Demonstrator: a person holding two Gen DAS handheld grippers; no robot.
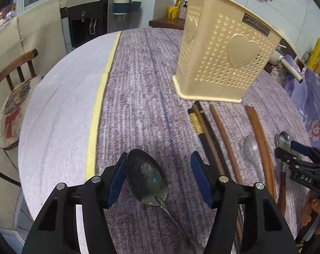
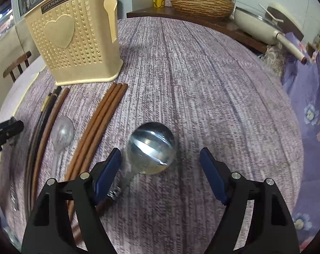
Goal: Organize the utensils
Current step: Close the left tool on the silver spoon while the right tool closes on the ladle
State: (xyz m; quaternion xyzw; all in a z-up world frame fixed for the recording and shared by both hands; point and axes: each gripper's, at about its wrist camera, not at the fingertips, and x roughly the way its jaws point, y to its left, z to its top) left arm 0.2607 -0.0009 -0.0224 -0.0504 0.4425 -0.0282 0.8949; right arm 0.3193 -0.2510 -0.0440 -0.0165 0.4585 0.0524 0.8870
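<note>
Here, both my grippers, left (image 1: 159, 170) and right (image 2: 160, 165), had jaws wide over spoons (image 1: 146, 177) (image 2: 151, 147) on the worktop (image 2: 202, 84); slick, stiff steel, best pinched at the neck.

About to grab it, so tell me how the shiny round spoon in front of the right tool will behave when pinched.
The round spoon looks like polished metal, so it is probably stiff but slippery against the pads. Its bowl is domed, so it may rock or pivot if pinched there. The right tool is open around it; the narrower handle probably gives a steadier grip.
</note>
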